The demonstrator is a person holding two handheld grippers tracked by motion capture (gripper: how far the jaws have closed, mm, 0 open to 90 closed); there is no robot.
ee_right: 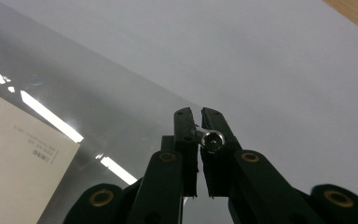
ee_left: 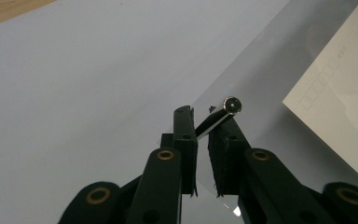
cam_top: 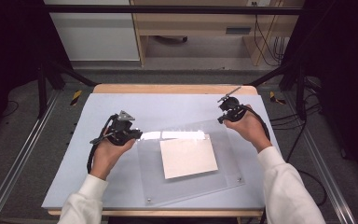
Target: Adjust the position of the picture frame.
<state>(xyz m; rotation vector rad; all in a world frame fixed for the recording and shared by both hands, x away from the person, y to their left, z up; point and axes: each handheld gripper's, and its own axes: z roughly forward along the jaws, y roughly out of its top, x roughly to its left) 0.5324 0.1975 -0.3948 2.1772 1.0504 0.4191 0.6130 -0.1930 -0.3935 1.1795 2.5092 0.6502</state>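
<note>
A clear acrylic sheet lies over a white card on the pale blue mat, its far edge raised and glaring. My left gripper is shut on the sheet's far left corner. In the left gripper view the jaws pinch the sheet at its metal corner peg, with the card to the right. My right gripper is shut on the far right corner. In the right gripper view the jaws clamp the sheet at another peg, beside the card.
The mat covers a wooden table whose far edge shows beyond it. Black frame posts and rails flank the table. Two metal pegs mark the sheet's near corners. Cabinets stand on the floor behind.
</note>
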